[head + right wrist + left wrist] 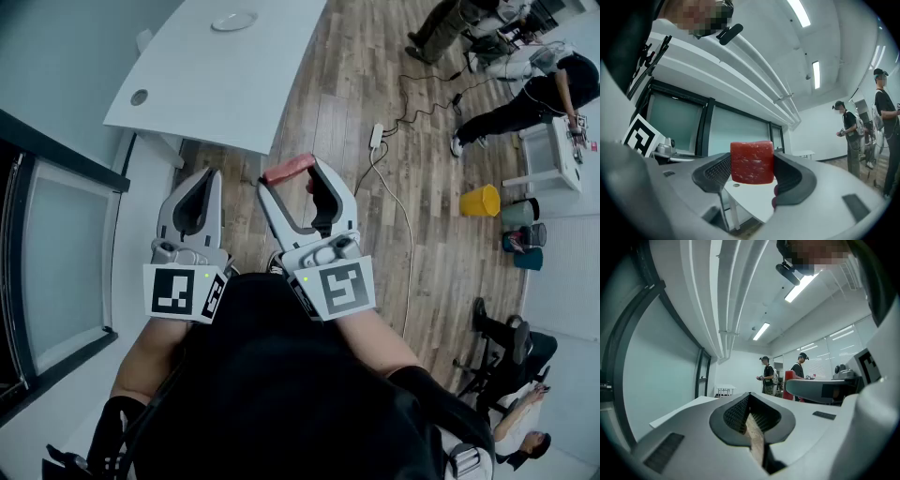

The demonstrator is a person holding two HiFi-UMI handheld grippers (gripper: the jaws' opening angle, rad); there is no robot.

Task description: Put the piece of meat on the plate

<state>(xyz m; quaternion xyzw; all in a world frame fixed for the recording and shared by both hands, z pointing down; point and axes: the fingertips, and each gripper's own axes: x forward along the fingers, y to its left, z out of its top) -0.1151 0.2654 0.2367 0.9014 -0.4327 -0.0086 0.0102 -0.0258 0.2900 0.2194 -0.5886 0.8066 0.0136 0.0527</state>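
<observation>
A red block of meat (287,168) is clamped between the jaws of my right gripper (291,174), held in the air above the wooden floor, short of the white table (216,84). In the right gripper view the meat (751,162) fills the gap between the dark pads (718,172), and the table (754,199) lies below it. A round grey plate (233,21) rests at the table's far end, well beyond both grippers. My left gripper (210,175) hovers beside the right one, its jaws (750,397) pressed together with nothing in them.
A power strip (376,136) with a cable trails across the wooden floor right of the table. A yellow bucket (480,201), other bins (521,230) and an office chair (502,342) stand at right. People (525,98) work at the far right. A glass wall (56,234) runs along the left.
</observation>
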